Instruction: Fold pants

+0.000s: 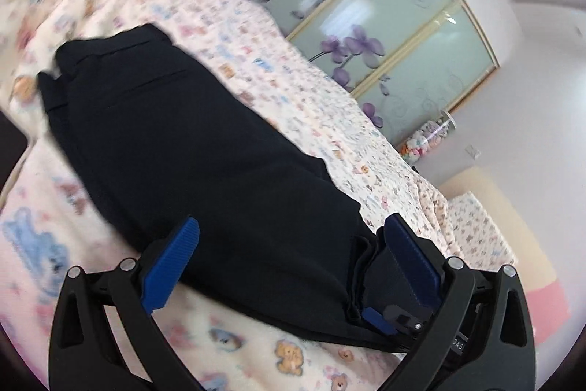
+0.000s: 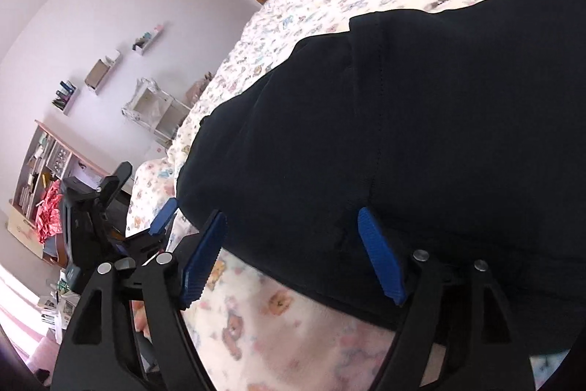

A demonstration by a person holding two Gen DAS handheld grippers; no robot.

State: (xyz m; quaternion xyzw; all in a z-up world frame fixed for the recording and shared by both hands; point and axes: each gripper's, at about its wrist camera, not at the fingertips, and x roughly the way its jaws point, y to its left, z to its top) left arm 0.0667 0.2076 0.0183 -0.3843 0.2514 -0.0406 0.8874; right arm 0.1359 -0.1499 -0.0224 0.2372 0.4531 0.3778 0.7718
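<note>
Bedroom surroundings frame both views: a bed (image 1: 300,90) under a pale cover printed with small teddy bears, a sliding wardrobe (image 1: 384,35) with frosted glass panels and purple orchid decals behind it, and, in the right wrist view, wall shelves (image 2: 99,76) and a cluttered bookcase (image 2: 40,178) against a lilac wall.

Black pants (image 1: 190,141) lie on the bed cover, stretched lengthwise away from the left wrist camera, with the waistband and a welt pocket at the far end. They already look doubled leg over leg, since stacked layers of cloth show at the near edge (a judgement from the layered edges only). The crosswise folds that would bring hem toward waist appear not yet made, so the task seems to be in an early-to-middle stage.

The left gripper (image 1: 293,266) has its fingers spread wide apart, straddling the near end of the pants; cloth bunches against the right-hand blue pad, but nothing is pinched between the two. The right gripper (image 2: 293,255) likewise has its fingers apart, with a seamed part of the pants draped over the gap and against one pad, not clamped. In the right wrist view the left gripper (image 2: 161,218) shows just beside, at the same edge of the fabric.

Readable writing is scarce: a small white label on the left gripper's body shows partial letters, seemingly "DAS", cut off by the frame.
</note>
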